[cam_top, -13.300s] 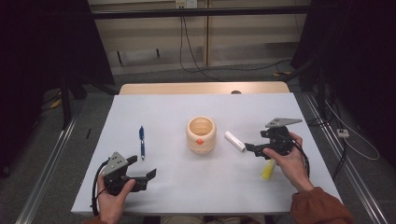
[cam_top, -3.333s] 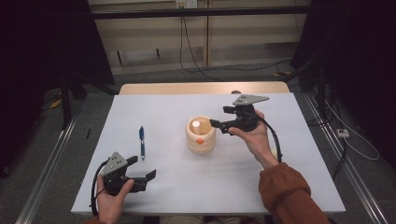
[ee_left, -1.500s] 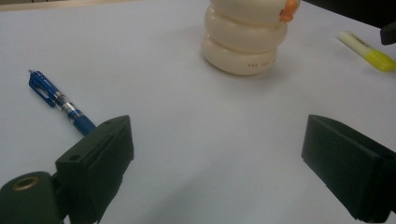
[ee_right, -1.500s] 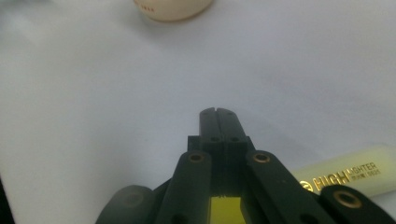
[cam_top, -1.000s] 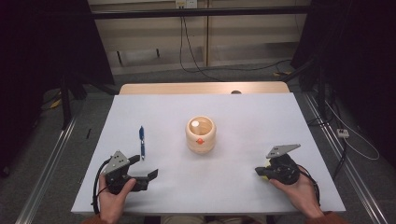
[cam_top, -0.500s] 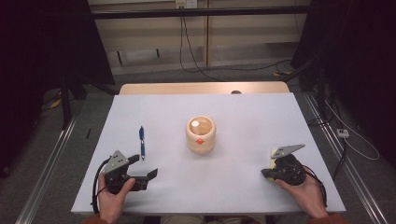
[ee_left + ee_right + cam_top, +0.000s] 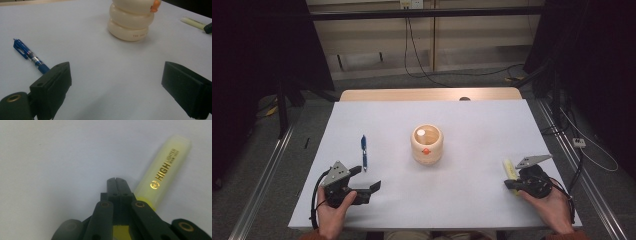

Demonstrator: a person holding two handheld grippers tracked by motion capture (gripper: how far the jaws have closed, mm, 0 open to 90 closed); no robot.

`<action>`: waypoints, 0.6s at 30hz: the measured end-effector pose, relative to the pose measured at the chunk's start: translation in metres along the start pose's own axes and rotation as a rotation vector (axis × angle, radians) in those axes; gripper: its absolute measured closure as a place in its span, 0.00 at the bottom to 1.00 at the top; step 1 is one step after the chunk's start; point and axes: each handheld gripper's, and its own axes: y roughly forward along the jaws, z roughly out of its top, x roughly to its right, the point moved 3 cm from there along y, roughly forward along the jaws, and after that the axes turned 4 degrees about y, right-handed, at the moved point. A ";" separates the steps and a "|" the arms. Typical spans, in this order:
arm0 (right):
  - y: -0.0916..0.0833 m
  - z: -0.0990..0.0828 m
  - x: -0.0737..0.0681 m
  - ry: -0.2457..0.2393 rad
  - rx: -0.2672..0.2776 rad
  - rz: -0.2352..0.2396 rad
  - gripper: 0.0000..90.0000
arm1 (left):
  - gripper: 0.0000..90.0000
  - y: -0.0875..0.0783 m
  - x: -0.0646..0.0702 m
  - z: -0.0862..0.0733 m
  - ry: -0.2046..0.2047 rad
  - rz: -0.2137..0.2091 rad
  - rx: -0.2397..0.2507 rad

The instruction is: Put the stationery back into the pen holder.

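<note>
A cream ribbed cup [image 7: 427, 144] [image 7: 131, 22] with an orange mark stands mid-table; a white stick [image 7: 422, 133] sits inside it. A blue pen [image 7: 363, 152] [image 7: 30, 54] lies to its left. My left gripper [image 7: 367, 178] [image 7: 116, 87] rests open on the table just right of the pen's tip, nothing between its jaws. A yellow highlighter [image 7: 510, 169] [image 7: 162, 172] [image 7: 193, 21] lies near the right front edge. My right gripper [image 7: 509, 184] [image 7: 116, 181] is shut, its tips beside the highlighter, whose near end runs under the gripper body.
The white table [image 7: 462, 115] has a wooden strip along its far edge. Cables run across the floor behind it, and metal rails flank both sides. Both hands sit close to the front edge.
My right hand has slid a little to the right along the front of the table, up to the highlighter. Seconds ago it was at the cup with the white stick. The left gripper has stayed put.
</note>
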 end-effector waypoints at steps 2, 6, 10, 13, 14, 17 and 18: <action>-0.002 -0.001 0.005 0.008 0.003 -0.013 1.00 | 0.10 0.000 0.000 0.000 0.000 0.000 0.000; -0.005 -0.004 0.015 0.031 0.002 -0.035 1.00 | 0.10 -0.001 0.000 0.000 -0.002 0.000 0.004; -0.008 -0.006 0.024 0.042 0.006 -0.061 1.00 | 0.10 -0.002 0.000 0.000 -0.003 0.005 0.004; -0.008 -0.006 0.028 0.051 0.011 -0.065 1.00 | 0.10 -0.002 0.001 0.000 -0.006 0.005 0.004; -0.008 -0.006 0.028 0.052 0.010 -0.065 1.00 | 0.10 -0.002 0.001 0.000 -0.006 0.005 0.004; -0.008 -0.005 0.028 0.046 0.012 -0.061 1.00 | 0.10 -0.002 0.000 0.000 -0.003 0.004 0.002; -0.008 -0.005 0.027 0.046 0.017 -0.054 1.00 | 0.10 -0.002 0.001 0.000 -0.003 0.004 0.003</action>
